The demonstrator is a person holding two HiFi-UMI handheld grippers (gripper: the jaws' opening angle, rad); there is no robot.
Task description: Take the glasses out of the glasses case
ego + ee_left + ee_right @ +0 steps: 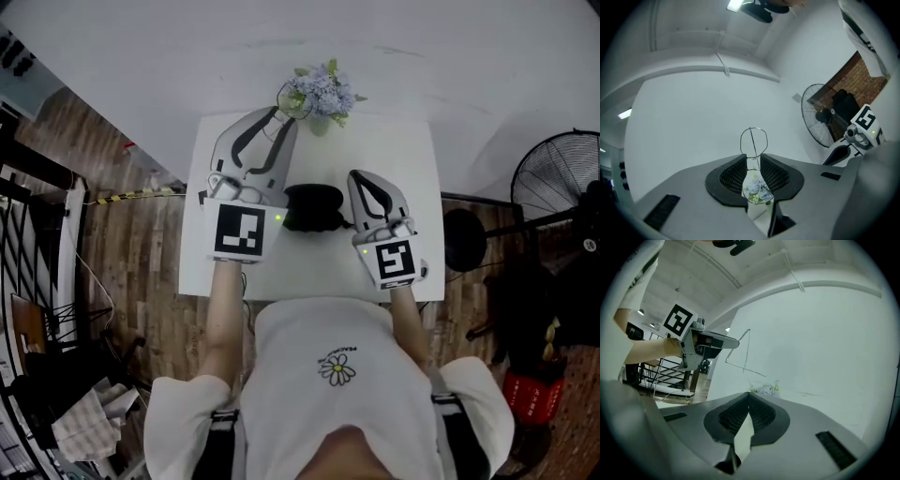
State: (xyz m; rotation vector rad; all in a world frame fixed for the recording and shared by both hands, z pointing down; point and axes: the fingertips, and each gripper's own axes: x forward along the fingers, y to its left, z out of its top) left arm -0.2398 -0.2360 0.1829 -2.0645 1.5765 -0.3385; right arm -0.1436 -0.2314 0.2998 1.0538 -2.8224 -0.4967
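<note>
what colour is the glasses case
The glasses case is black; head view shows it best.

White counter (412, 187) set against a pale wall (469, 56), carrying at its far edge a small pot of pale blue flowers (323, 92). Wood-plank floor (141, 244) surrounds it. A black pedestal fan (560, 178) stands at right, a red container (530, 394) below it, and a black metal rack (37, 234) at left.

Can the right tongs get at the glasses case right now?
Probably yes. The black glasses case lies uncovered on the white table, just left of the right tongs in the head view, with nothing between them. The tongs look shut, so they would need opening first.
</note>
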